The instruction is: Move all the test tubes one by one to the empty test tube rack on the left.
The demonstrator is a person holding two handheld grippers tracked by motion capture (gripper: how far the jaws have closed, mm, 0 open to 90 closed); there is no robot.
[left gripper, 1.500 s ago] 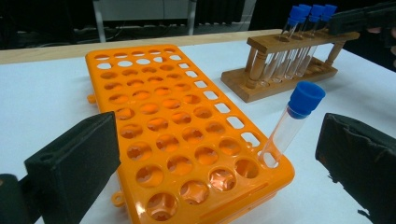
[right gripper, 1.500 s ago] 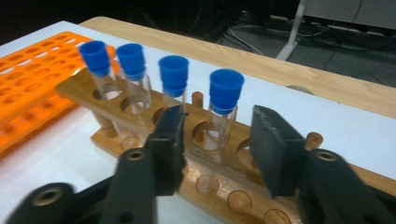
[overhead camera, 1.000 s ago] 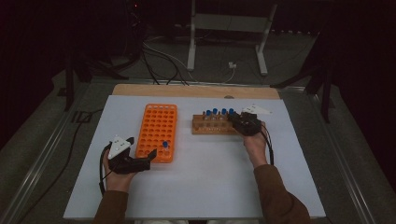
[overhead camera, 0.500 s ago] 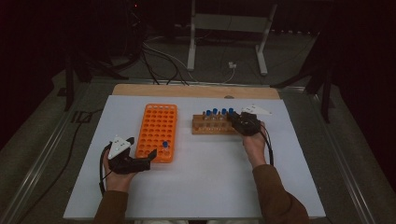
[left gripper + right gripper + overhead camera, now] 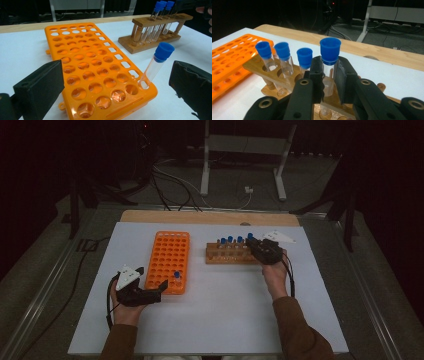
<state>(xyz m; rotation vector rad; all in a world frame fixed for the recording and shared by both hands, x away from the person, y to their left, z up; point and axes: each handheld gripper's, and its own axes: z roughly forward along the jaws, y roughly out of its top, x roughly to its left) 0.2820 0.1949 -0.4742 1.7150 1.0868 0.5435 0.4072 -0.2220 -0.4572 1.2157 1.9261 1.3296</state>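
I kept my left tongs wide open and empty at the near end of the orange rack, their jaws on either side of that rack's near right corner, where one blue-capped test tube stood tilted in the corner hole. Right of the orange rack sat the wooden rack on the white counter. My right tongs were clamped on the capped tube at the wooden rack's right end, three more tubes standing to its left.
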